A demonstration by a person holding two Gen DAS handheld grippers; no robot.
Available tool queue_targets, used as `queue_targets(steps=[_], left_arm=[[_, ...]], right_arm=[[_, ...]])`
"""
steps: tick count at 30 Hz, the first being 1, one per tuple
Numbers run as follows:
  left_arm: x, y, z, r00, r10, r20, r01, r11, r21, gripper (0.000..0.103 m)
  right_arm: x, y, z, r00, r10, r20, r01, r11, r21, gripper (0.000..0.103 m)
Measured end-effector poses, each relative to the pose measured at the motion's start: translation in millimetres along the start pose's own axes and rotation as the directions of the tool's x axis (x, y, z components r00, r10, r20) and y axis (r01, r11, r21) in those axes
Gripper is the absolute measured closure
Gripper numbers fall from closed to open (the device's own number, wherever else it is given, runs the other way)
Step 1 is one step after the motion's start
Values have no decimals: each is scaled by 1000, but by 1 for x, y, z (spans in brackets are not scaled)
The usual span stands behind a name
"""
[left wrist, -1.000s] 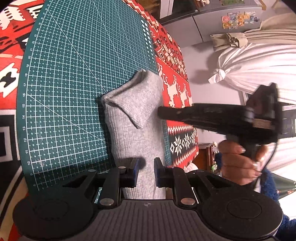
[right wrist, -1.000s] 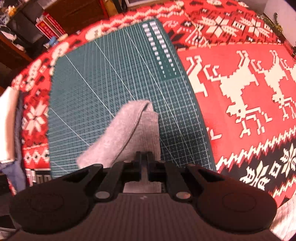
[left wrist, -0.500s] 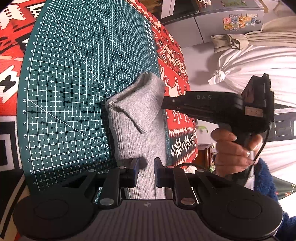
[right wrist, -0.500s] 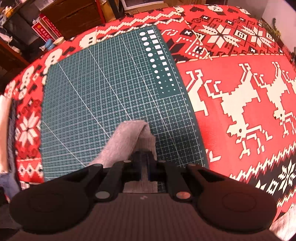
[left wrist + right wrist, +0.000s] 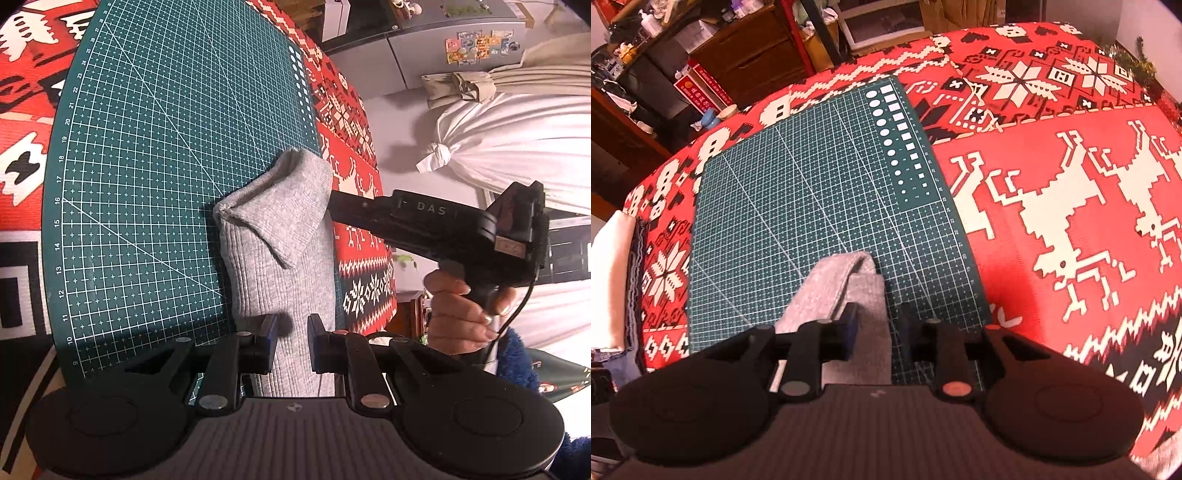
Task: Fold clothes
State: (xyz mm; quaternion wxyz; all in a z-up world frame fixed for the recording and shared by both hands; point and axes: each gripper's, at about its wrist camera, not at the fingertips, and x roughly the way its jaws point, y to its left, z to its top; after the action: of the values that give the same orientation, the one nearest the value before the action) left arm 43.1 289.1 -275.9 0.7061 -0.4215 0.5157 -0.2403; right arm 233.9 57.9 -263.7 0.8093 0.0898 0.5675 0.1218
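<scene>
A grey ribbed sock [image 5: 280,236] lies along the right edge of the green cutting mat [image 5: 147,166], its far end folded back over itself. My left gripper [image 5: 291,343] is open just above the sock's near end, one finger on each side of it. In the right wrist view the sock [image 5: 864,295] runs under my right gripper [image 5: 879,328], which is open with the cloth lying loose between its fingers. The left wrist view shows the right gripper [image 5: 332,203] from the side, its tips at the fold, held by a person's hand [image 5: 458,314].
The mat [image 5: 812,203] lies on a red patterned tablecloth [image 5: 1052,221]. A pile of folded cloth [image 5: 609,277] sits at the table's left edge. Wooden drawers [image 5: 746,55] and cluttered shelves stand behind. A white tied bundle [image 5: 498,147] hangs beyond the table's right side.
My right gripper was shut on the sock's end and has opened, letting the folded flap rest on the sock. The left gripper has stayed in place, open.
</scene>
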Motion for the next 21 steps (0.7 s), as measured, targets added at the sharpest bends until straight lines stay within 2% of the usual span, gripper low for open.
queue_targets(steps=[2,3,6,10,15,19,21], left_arm=[[1,1,1,1000,0,-2,0,1000,-1,87],[1,2,1,1000,-2,-2,2,1000,0,87],[1,2,2,1000,-2,-2,2,1000,3,87],[-1,4,2,1000,-6,1,6,1000,4,87],[-1,4,2,1000,-7,1,7,1000,3,87],[-2,3,2,1000,-2,8,2,1000,3,87],[-3,2,2,1000,0,14,0,1000,4,87]], right_arm=[[5,-4,-1,1000,18,-1,-18,1000,21,83],[6,-6,-1,999,38,-2,-38,999,31,95],[1,-3,0,999,46,27,-46,999,24,102],[-5,-1,6,997,55,58,-57,998,25,102],[8,-6,7,999,27,38,-28,999,24,100],[-6,-4,6,996,-4,89,2,1000,12,93],[-20,-3,6,993,1,116,-2,1000,6,93]])
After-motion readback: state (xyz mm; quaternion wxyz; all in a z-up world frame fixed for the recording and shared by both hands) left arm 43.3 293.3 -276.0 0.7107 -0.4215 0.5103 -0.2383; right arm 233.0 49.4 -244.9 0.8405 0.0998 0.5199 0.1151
